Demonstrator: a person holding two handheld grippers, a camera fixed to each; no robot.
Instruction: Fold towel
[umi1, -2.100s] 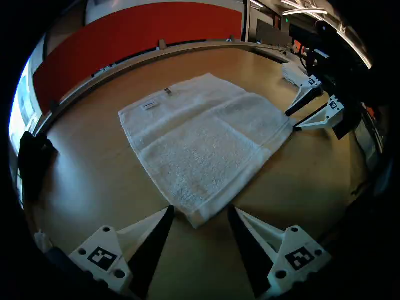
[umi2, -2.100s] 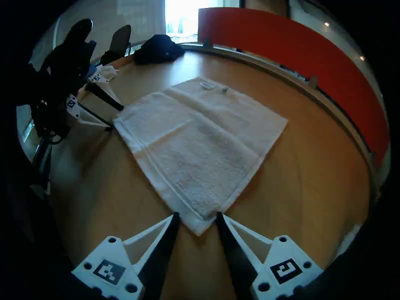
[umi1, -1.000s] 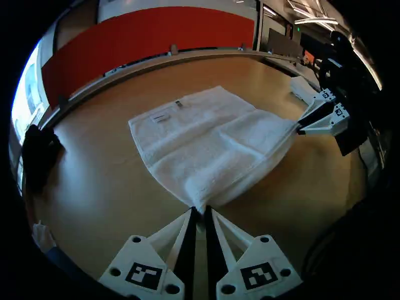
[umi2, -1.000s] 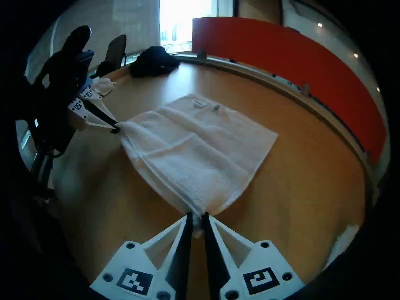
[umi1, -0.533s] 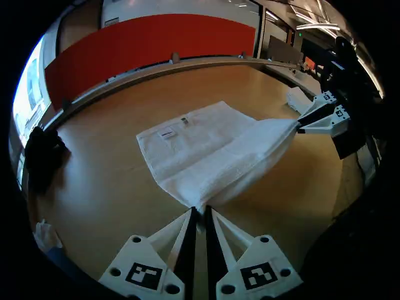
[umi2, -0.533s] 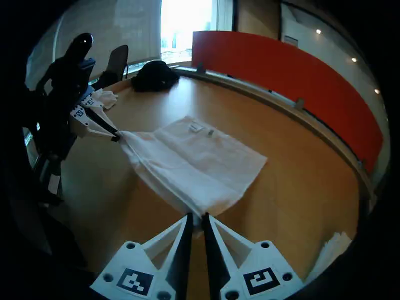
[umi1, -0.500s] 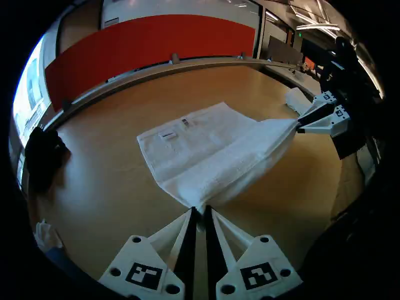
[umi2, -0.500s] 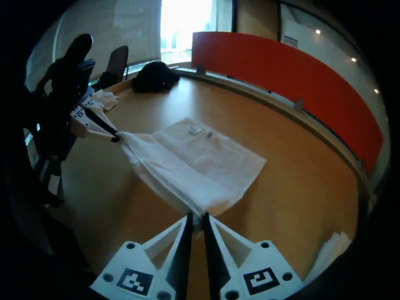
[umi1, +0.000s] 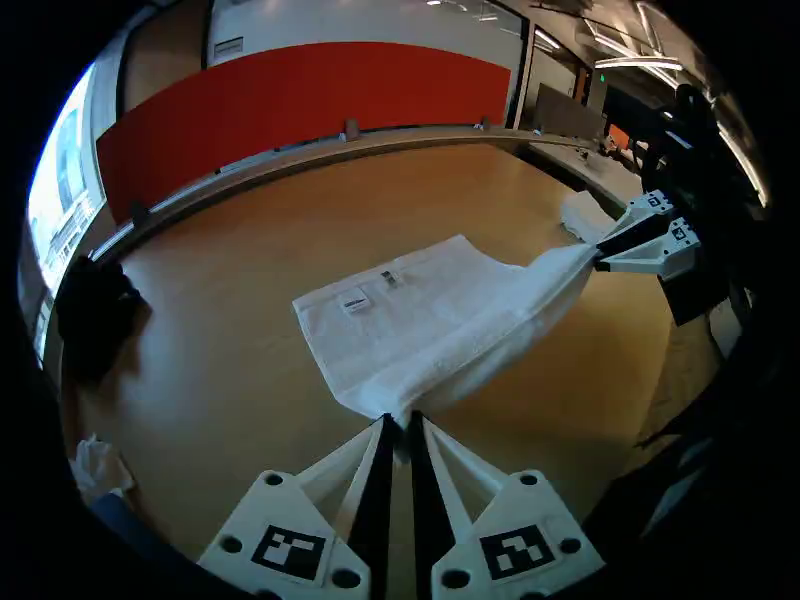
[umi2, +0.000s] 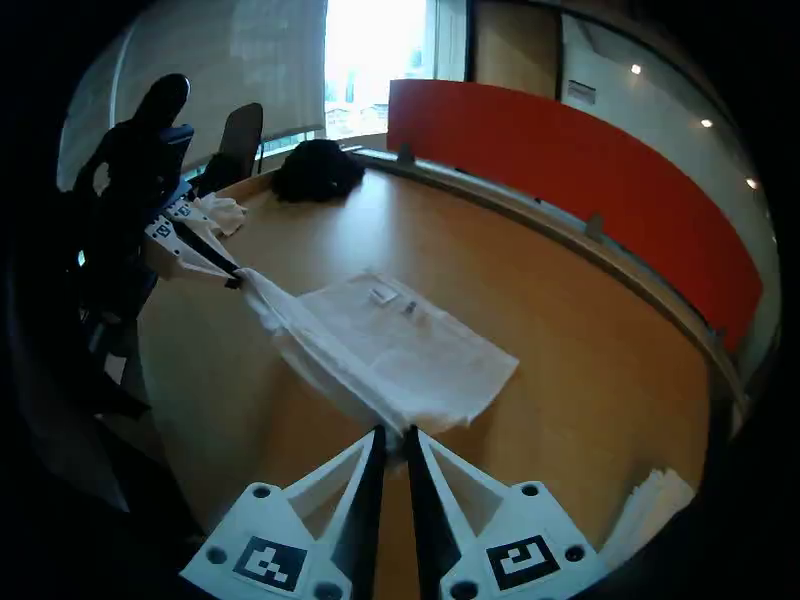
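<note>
White terry towel (umi1: 430, 320) on the orange-brown wooden table (umi1: 230, 290), one edge raised off the top & pulled taut btwn my two tools. In the left gripper view, the left gripper (umi1: 398, 422) has its black fingers pinched almost together on one towel corner, cloth caught btwn them. At far right, the right gripper (umi1: 598, 252) is clamped narrow on the neighbouring corner, w/ the lifted edge sagging slightly from one to the other. The rest of the towel lies flat on the table, two small labels (umi1: 365, 292) (too small to read) facing up near its far edge.

Right gripper view, the other end of the cloth: right gripper (umi2: 392, 432) closed tight on its corner of the towel (umi2: 410, 355). The left gripper (umi2: 232, 276) is at far left, gripping the opposite corner, w/ the dark form of the person holding it behind.

The table (umi2: 590, 330) curves away to a long red partition panel (umi2: 590, 160), also seen in the left gripper view (umi1: 300, 95). A dark heap (umi2: 318, 168) (fabric or bag, I can't tell which) sits at the table's far end by a bright window (umi2: 375, 60). A crumpled white cloth (umi2: 225, 210) lies just behind the left gripper. A stack of white folded cloths (umi2: 655, 500) sits near the table edge, lower right.
</note>
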